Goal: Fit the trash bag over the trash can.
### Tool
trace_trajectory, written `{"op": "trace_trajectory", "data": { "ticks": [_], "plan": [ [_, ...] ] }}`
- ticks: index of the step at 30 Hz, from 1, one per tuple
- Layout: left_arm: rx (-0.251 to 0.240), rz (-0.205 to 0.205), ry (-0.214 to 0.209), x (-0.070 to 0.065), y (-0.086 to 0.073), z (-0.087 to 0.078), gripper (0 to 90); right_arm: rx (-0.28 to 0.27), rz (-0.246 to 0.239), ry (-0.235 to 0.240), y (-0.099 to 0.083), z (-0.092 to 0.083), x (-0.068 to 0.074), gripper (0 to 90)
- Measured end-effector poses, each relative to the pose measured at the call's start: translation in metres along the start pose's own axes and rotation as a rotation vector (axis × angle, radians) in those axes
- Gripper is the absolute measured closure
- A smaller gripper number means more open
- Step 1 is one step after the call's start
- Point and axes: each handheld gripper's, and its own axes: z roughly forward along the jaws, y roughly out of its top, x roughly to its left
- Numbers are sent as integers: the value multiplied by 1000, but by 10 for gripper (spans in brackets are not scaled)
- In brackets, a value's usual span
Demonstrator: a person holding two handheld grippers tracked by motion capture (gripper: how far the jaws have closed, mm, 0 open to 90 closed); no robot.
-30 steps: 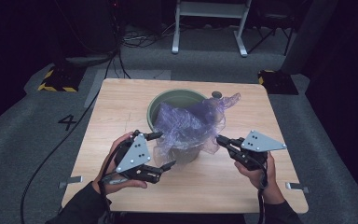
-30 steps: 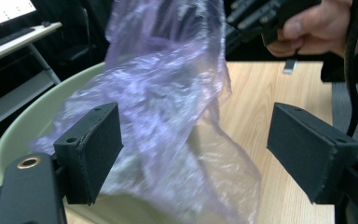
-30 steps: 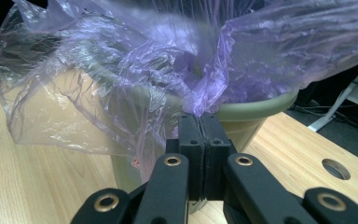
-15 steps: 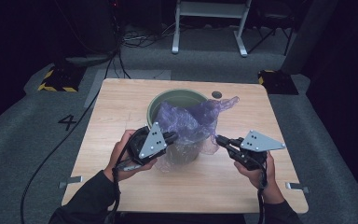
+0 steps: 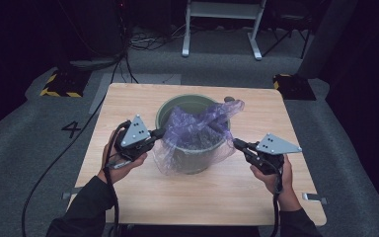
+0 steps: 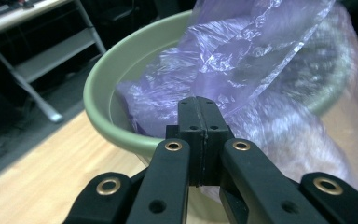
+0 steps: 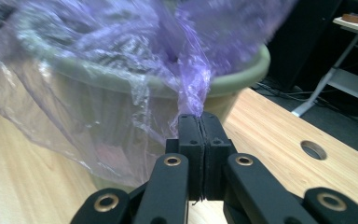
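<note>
Lining green bin (image 5: 192, 148) on desk (image 5: 128, 106) with purple bag (image 5: 197, 129). Left hand-held gripper (image 5: 159, 133) just clamped, seemingly on film; right hand-held gripper (image 5: 237, 143) pinching bag edge. Next: stretch over rim.

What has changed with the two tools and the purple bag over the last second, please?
The left tool moved in from the table's near left to the green bucket's left rim; its jaws have just been closing and now pinch the purple bag there. The right tool stayed put, clamped on the bag's right side. The bucket has not moved.
</note>
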Motion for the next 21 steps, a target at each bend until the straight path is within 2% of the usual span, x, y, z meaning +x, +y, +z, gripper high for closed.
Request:
{"op": "trace_trajectory", "data": {
  "ticks": [8,13,21],
  "plan": [
    [-3,-31,56,14,-13,-8,898,22,48,-32,-10,5,-18,889],
    [-9,-82,54,28,-28,-6,898,29,67,-45,-14,11,-26,888],
    [-1,-152,58,43,-49,6,898,65,88,-44,-22,23,-35,873]
  ]
}}
